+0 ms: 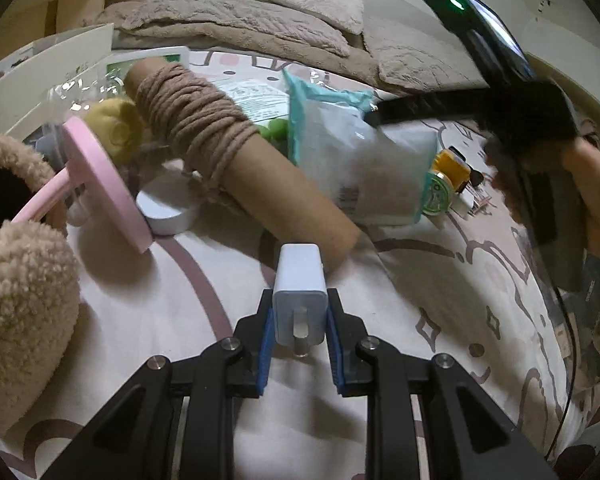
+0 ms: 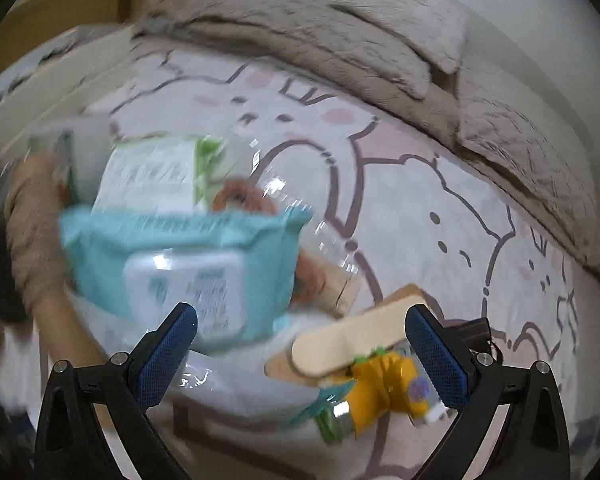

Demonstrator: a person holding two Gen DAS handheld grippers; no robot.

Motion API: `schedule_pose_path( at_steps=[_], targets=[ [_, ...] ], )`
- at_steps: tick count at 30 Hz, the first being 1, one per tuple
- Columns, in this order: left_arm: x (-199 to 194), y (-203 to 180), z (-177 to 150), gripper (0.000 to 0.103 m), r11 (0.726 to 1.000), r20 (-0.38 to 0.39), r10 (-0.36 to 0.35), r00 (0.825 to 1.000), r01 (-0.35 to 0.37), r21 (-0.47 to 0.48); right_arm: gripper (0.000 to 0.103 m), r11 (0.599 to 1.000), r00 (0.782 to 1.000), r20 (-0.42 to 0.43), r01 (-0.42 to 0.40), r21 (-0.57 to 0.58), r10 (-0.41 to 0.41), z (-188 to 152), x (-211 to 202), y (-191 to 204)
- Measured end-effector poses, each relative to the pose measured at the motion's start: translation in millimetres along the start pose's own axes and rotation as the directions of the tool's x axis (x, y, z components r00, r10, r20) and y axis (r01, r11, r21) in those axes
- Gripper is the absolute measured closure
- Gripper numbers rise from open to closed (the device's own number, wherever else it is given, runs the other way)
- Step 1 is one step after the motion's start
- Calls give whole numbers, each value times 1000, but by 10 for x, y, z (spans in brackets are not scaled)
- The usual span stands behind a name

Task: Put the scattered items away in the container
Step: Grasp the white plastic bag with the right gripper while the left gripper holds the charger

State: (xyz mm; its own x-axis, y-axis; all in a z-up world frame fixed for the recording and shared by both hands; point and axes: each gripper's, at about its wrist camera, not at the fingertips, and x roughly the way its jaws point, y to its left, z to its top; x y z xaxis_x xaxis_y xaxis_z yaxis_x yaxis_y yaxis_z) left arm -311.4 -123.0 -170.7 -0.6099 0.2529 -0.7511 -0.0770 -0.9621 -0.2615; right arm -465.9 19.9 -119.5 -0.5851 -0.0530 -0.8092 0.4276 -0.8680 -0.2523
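My left gripper (image 1: 299, 320) is shut on a white plug adapter (image 1: 299, 286), its prongs pointing back toward the camera. Beyond it a cardboard tube wound with brown yarn (image 1: 204, 136) lies over the pile, beside a teal wet-wipes pack (image 1: 340, 148). My right gripper (image 2: 300, 344) hovers open above the same wipes pack (image 2: 180, 264), with wooden sticks (image 2: 352, 340) and a yellow toy (image 2: 384, 388) below its jaws; this view is motion-blurred. The right gripper (image 1: 380, 114) shows as a dark blur at upper right in the left wrist view.
A pink-handled mirror (image 1: 108, 184), fluffy beige slippers (image 1: 16, 292), a white round puck (image 1: 166, 212) and a yellow plush (image 1: 114, 128) lie at left. A white box (image 1: 56, 68) stands at far left. A taupe blanket and pillows (image 1: 292, 12) cover the bed's far end.
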Motion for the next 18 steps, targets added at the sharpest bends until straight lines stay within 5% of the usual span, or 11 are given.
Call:
schedule_pose_path(
  at_steps=[6,18],
  targets=[
    [-34,49,12,79,1000,4,4,1000,-4,-28,0,986,995,-94,17,-165,-33,-330,-46,115],
    [-103,53,14,79,999,25,3,1000,-2,-42,0,860,986,-167,-63,-506,-26,-864,-65,517]
  ],
)
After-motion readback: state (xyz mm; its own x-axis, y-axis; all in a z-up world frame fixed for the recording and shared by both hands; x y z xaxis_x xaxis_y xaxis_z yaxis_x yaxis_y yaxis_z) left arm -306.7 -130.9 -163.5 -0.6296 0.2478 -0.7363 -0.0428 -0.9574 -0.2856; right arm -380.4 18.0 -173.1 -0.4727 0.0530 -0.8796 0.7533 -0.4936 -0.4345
